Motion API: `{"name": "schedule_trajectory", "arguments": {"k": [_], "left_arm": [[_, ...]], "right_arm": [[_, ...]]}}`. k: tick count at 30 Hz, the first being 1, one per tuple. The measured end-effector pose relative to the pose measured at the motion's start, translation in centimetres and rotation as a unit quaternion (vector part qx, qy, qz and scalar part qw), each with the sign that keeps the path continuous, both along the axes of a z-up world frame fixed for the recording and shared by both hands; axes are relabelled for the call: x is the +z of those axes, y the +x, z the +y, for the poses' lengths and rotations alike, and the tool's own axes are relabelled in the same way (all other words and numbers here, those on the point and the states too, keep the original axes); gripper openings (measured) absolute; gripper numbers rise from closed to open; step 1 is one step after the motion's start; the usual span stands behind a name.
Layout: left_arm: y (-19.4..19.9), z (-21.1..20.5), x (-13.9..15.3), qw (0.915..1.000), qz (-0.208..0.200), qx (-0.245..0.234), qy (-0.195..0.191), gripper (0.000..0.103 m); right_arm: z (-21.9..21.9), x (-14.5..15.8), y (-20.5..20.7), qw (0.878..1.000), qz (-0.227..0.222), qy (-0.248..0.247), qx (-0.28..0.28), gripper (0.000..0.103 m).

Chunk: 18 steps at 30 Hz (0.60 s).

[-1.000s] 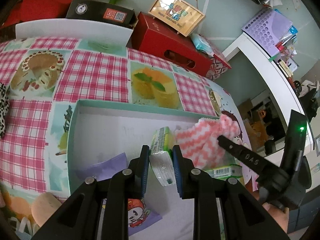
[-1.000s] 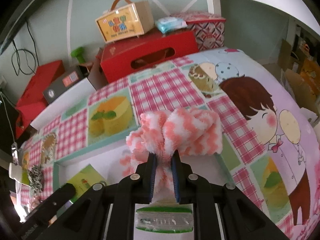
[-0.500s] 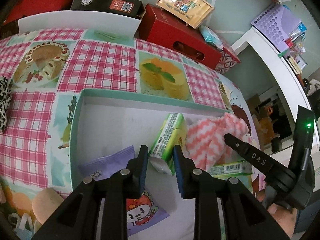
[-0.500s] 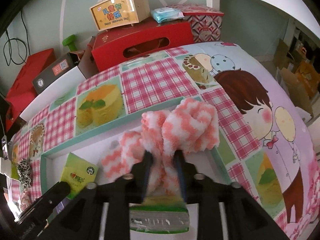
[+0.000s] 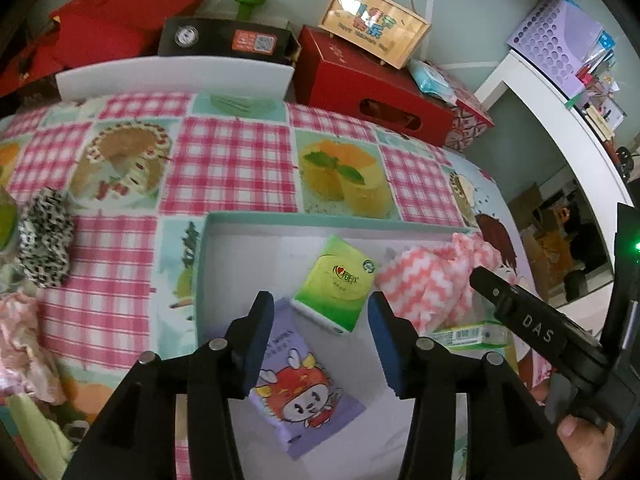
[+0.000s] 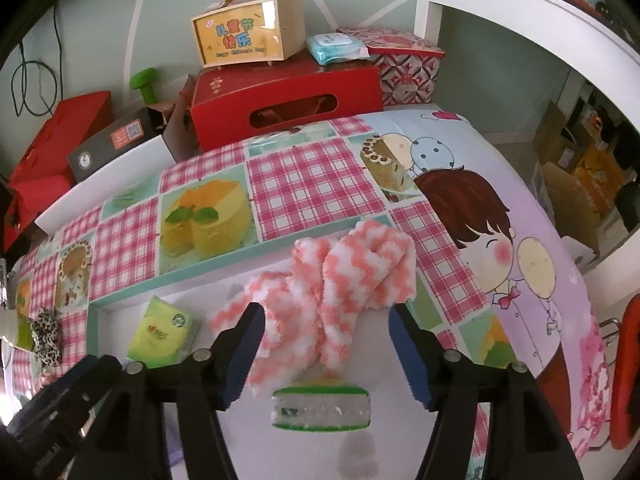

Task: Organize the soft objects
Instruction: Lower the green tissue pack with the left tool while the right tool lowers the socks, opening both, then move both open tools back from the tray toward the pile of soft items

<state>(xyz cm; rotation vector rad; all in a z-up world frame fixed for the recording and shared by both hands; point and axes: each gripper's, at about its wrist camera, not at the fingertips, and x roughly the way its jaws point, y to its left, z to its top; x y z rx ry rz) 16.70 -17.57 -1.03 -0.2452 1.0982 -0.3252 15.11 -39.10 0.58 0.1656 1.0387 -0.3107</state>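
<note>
A shallow teal-rimmed white box [image 5: 304, 219] [image 6: 200, 274] lies on the patterned table. In it lie a green tissue pack [image 5: 335, 288] [image 6: 162, 332], a purple cartoon packet [image 5: 304, 384], a pink-and-white fluffy cloth [image 5: 432, 280] [image 6: 352, 276] draped over the right rim, and another green-edged tissue pack [image 6: 320, 408] [image 5: 468, 334]. My left gripper [image 5: 320, 344] is open and empty just above the green tissue pack. My right gripper [image 6: 326, 354] is open and empty over the cloth.
A leopard-print scrunchie [image 5: 46, 236] [image 6: 46, 336] and pink fabric [image 5: 24, 340] lie on the table left of the box. Red boxes [image 5: 372, 92], a black box [image 5: 224, 38] and a gift case [image 6: 248, 32] stand behind the table. A white shelf [image 5: 568, 132] is at right.
Both grippers opened. The left one let go of the green tissue pack, which now lies flat in the box. The right one let go of the pink cloth and drew back.
</note>
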Motion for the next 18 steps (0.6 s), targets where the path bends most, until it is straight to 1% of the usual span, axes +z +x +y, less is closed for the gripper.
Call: {"name": "schedule_trajectory", "arguments": {"k": [1, 2, 4, 6, 8, 9, 10, 13, 18], "left_arm": [[0.0, 0.1, 0.1, 1.0000, -0.001, 0.002, 0.005, 0.053], [0.0, 0.3, 0.1, 0.9999, -0.002, 0.006, 0.013, 0.062], [0.0, 0.5, 0.1, 0.9995, -0.004, 0.013, 0.028, 0.074], [0.1, 0.8, -0.1, 0.9986, -0.007, 0.023, 0.048, 0.080], [0.2, 1.0, -0.3, 0.9972, -0.012, 0.033, 0.066, 0.098], [0.2, 1.2, -0.4, 0.9961, -0.017, 0.040, 0.077, 0.100], [0.2, 1.4, -0.4, 0.9949, -0.022, 0.048, 0.086, 0.100], [0.4, 2.1, -0.5, 0.9944, -0.022, 0.059, 0.085, 0.100], [0.4, 2.5, -0.4, 0.9936, -0.026, 0.061, 0.091, 0.100]], "right_arm": [[0.2, 0.0, 0.0, 1.000, 0.003, -0.004, 0.002, 0.071], [0.5, 0.1, 0.0, 1.000, 0.007, -0.007, 0.005, 0.073], [0.9, 0.1, 0.1, 1.000, 0.010, -0.010, 0.010, 0.077], [1.2, 0.0, 0.1, 1.000, 0.015, -0.007, 0.016, 0.081], [1.6, -0.2, 0.2, 0.999, 0.020, -0.011, 0.023, 0.090], [1.8, -0.4, 0.3, 0.999, 0.024, -0.016, 0.025, 0.099], [2.0, -0.4, 0.3, 0.999, 0.026, -0.023, 0.025, 0.103], [2.5, -0.3, 0.3, 0.999, 0.026, -0.035, 0.031, 0.103], [3.4, -0.2, 0.5, 0.998, 0.030, -0.047, 0.043, 0.103]]}}
